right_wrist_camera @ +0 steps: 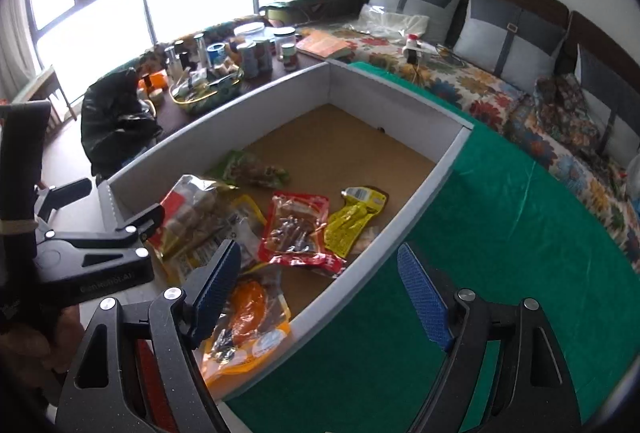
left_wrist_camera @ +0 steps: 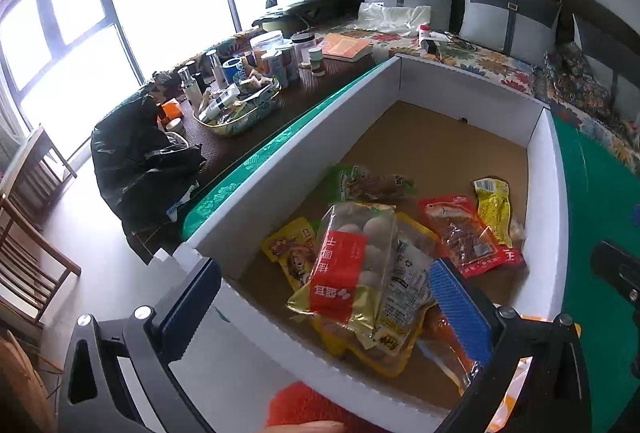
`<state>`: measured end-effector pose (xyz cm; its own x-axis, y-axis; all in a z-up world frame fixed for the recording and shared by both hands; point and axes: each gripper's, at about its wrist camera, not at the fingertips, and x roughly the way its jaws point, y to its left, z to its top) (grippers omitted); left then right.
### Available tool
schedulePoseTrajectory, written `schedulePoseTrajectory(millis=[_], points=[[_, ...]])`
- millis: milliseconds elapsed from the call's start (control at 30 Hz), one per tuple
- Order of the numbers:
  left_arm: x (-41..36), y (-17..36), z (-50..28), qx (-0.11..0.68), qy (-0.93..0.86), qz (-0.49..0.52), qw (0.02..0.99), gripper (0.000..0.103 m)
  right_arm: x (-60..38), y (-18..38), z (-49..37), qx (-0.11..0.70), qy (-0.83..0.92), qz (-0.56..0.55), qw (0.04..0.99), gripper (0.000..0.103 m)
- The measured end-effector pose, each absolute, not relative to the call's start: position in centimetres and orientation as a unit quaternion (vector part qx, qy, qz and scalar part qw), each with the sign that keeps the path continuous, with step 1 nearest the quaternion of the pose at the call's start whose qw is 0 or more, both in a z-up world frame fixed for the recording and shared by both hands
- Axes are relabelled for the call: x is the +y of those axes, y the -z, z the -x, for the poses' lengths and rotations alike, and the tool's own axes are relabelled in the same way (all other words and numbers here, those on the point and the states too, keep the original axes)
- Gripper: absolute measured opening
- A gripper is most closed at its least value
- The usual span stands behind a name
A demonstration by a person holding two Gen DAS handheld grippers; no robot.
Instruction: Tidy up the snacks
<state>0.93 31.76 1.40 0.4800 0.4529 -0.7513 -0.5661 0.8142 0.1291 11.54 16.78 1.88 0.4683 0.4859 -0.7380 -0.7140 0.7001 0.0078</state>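
A white cardboard box (left_wrist_camera: 544,201) with a brown floor stands on a green cloth (right_wrist_camera: 500,217). Inside lie several snack packs: a clear bag with a red label (left_wrist_camera: 348,265), a red fish pack (left_wrist_camera: 468,233), a yellow pack (left_wrist_camera: 494,209), a green pack (left_wrist_camera: 368,185) and an orange pack (right_wrist_camera: 248,321). My left gripper (left_wrist_camera: 326,301) hangs open over the box's near end, above the red-label bag, gripping nothing. My right gripper (right_wrist_camera: 320,285) is open too and straddles the box's right wall near the orange pack. Its fingers (right_wrist_camera: 218,273) hold nothing.
Left of the box, a dark table (left_wrist_camera: 320,81) carries bottles, jars, an orange book (left_wrist_camera: 344,47) and a patterned tray (left_wrist_camera: 240,105). A black plastic bag (left_wrist_camera: 140,161) slumps at its near end. A floral sofa with grey cushions (right_wrist_camera: 512,45) runs behind. Wooden chairs (left_wrist_camera: 28,233) stand at the left.
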Motion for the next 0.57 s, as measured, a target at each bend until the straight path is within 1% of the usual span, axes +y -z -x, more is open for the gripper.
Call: schedulePoseTrajectory(millis=[567], points=[[32.6, -1.8, -0.2, 0.408, -0.282, 0.102, 0.863, 0.103, 17.9, -1.3, -11.5, 0.389, -0.343, 0.160, 0.840, 0.084]])
